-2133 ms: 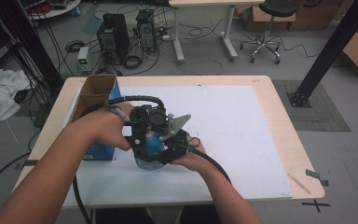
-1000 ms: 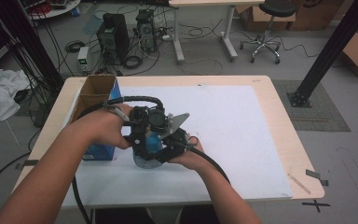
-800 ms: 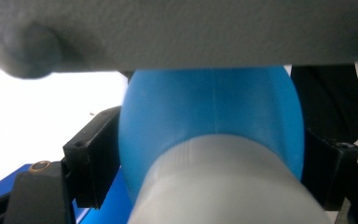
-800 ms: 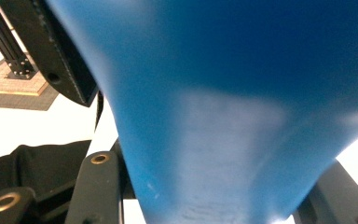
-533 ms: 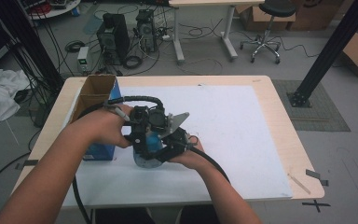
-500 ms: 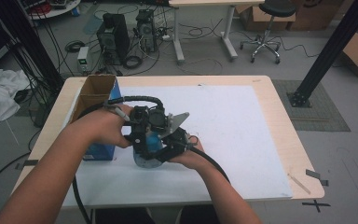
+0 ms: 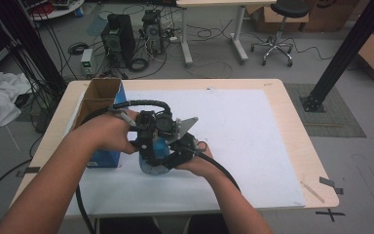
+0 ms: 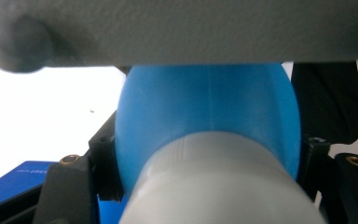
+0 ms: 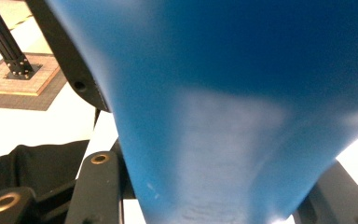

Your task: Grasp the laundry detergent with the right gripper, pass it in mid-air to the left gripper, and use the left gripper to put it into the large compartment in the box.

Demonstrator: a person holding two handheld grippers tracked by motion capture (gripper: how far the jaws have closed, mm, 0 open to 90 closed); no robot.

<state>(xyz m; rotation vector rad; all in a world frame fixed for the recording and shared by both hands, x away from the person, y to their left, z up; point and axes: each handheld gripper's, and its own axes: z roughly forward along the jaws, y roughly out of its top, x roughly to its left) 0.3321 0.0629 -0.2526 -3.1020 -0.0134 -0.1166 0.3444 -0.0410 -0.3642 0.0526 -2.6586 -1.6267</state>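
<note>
Both hands meet over the left-middle of the table around one blue rounded object (image 7: 158, 147) with a pale cylindrical part (image 8: 214, 186) and a pale round base (image 7: 151, 166). My left gripper (image 7: 148, 139) comes from the left. Its jaws have just been closing, and the blue body (image 8: 205, 102) now fills the gap between them (image 8: 207, 177). My right gripper (image 7: 176, 146) comes from the right and is shut on the same object, whose tapering blue surface (image 9: 223, 93) runs down between its black jaws (image 9: 205, 196). The pads themselves are hidden.
An open cardboard box with a blue side (image 7: 99, 100) stands just left of the hands. A white sheet (image 7: 243, 131) covers most of the wooden table (image 7: 292, 117). Cables trail off the front edge. Computers, a stool and a black post are on the floor beyond.
</note>
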